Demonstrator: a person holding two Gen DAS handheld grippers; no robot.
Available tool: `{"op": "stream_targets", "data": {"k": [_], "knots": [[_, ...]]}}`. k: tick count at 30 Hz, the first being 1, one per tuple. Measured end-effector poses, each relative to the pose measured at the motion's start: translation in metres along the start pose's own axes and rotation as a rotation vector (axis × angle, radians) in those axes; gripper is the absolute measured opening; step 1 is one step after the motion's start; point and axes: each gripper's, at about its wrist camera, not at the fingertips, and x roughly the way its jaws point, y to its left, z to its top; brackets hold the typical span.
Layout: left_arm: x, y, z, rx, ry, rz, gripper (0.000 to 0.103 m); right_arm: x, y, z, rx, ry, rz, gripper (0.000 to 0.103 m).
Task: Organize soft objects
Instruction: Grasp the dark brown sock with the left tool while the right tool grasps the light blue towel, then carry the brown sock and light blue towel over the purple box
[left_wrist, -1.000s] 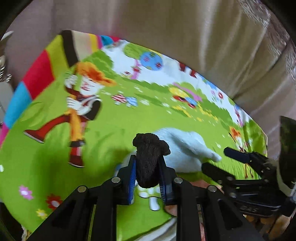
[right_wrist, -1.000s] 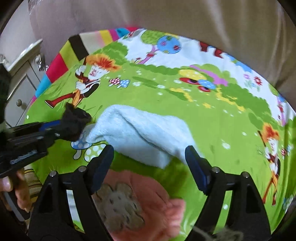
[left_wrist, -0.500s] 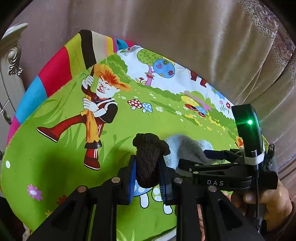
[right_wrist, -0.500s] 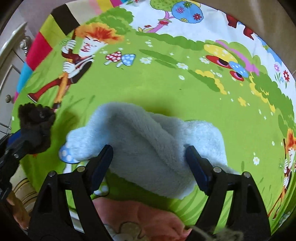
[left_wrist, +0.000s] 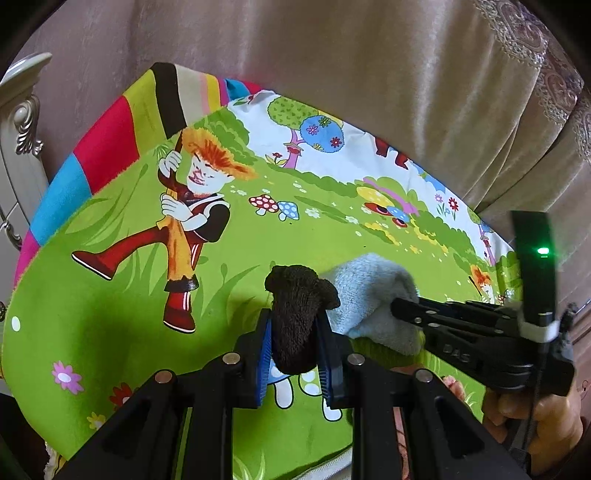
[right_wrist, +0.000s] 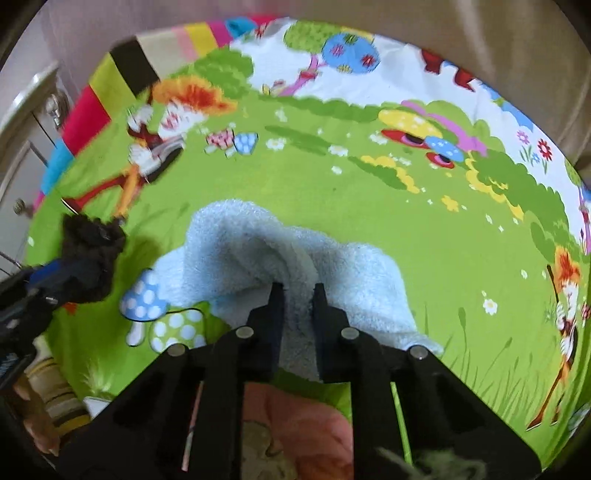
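Note:
My left gripper (left_wrist: 294, 325) is shut on a dark brown fuzzy sock (left_wrist: 297, 314) and holds it above the cartoon-print green cloth (left_wrist: 129, 295). The brown sock also shows at the left of the right wrist view (right_wrist: 90, 254). A light blue fluffy sock (right_wrist: 280, 254) lies bunched on the cloth. My right gripper (right_wrist: 298, 291) is shut on its near fold. In the left wrist view the blue sock (left_wrist: 369, 291) sits just right of the brown sock, with the right gripper (left_wrist: 402, 308) pressed into it.
A beige curtain (left_wrist: 369, 74) hangs behind the cloth. A white carved cabinet (left_wrist: 18, 147) stands at the left. A pink soft item (right_wrist: 295, 432) lies under my right gripper, and a striped item (right_wrist: 55, 384) at lower left.
My right gripper has moved down onto the blue sock and closed from wide open to shut on its fold. My left gripper has kept hold of the brown sock, drawing back slightly.

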Motion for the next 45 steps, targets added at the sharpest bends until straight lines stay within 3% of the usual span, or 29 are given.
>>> {"op": "stream_targets", "data": {"k": [7,20,45], "knots": [[-0.015,-0.011,-0.003,0.023,-0.032,-0.011,0.023,-0.053,-0.013,-0.018,0.106,-0.169,0.001,0.018],[-0.049,-0.056,-0.030,0.116,-0.070,-0.077,0.023,-0.133,-0.031,-0.072,0.224,-0.328,-0.110,0.017],[-0.099,-0.116,-0.097,0.235,-0.046,-0.176,0.023,-0.203,-0.034,-0.191,0.317,-0.341,-0.203,0.017]]}}
